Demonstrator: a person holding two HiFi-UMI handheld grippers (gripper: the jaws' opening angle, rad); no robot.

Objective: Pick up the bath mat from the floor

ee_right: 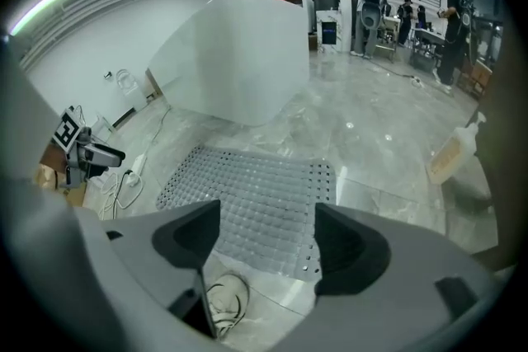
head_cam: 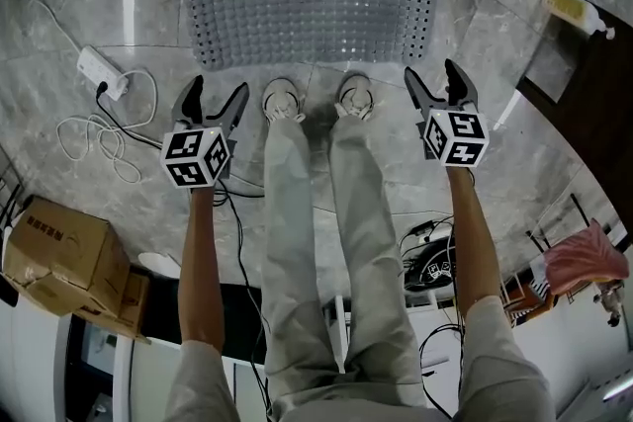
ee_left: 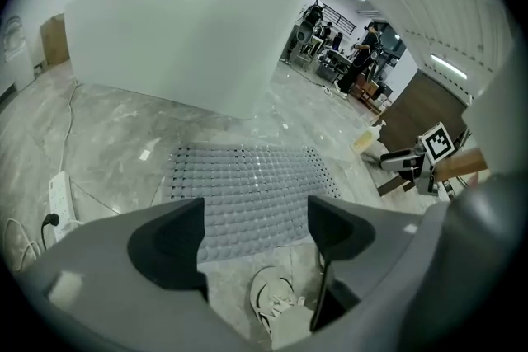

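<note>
A translucent grey bath mat [head_cam: 310, 1] with rows of small bumps lies flat on the marble floor, just beyond the person's two shoes. My left gripper [head_cam: 211, 101] hangs above the floor on the near left of the mat, jaws apart and empty. On the near right my right gripper [head_cam: 435, 82] is held the same way, open with nothing in it. The left gripper view shows the bath mat [ee_left: 247, 190] between and beyond the left gripper [ee_left: 256, 231]. From the right gripper view, the bath mat [ee_right: 252, 194] lies ahead of the right gripper [ee_right: 268, 239].
A white power strip [head_cam: 102, 72] with coiled cable [head_cam: 94, 138] lies left of the mat. Cardboard boxes [head_cam: 64, 257] stand at the near left. A soap bottle [head_cam: 576, 12] is on the floor at the far right beside a dark cabinet [head_cam: 593, 104]. A large white tub [ee_left: 186, 33] stands beyond the mat.
</note>
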